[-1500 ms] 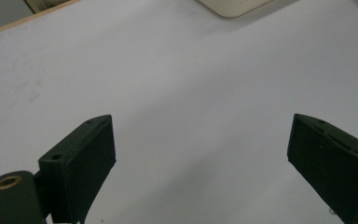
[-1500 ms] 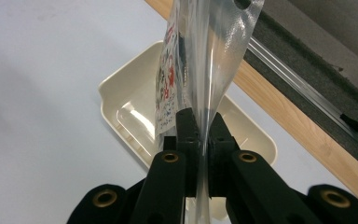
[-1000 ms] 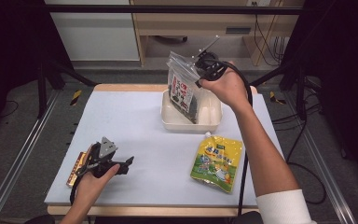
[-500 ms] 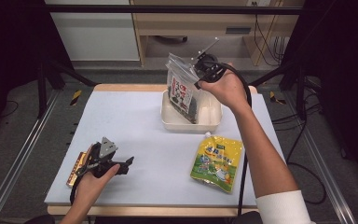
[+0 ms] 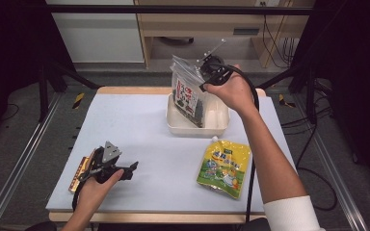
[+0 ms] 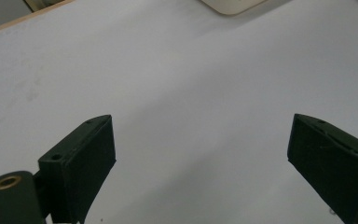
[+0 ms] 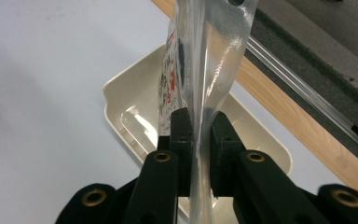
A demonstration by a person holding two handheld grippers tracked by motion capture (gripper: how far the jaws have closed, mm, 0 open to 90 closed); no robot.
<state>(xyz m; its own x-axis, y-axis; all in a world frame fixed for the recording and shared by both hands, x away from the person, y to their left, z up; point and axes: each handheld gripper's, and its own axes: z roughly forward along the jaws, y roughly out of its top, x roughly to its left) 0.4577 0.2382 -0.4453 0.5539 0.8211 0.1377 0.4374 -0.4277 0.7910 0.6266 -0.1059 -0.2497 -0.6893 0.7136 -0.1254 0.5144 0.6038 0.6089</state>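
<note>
A clear zip bag with a printed dark packet inside stands upright in the cream tub, leaning a little. My right gripper is at the bag's top edge. In the right gripper view the bag's clear film runs between the jaws of the right gripper. These jaws have just been opening, and a narrow gap shows beside the film. The tub lies below. My left gripper rests low over the mat at the front left. Its jaws stand wide apart with nothing between them.
A yellow spouted pouch lies flat on the pale mat, in front of the tub. A brown-gold packet lies by the left hand at the mat's front left corner. Metal rails run along both sides of the table.
</note>
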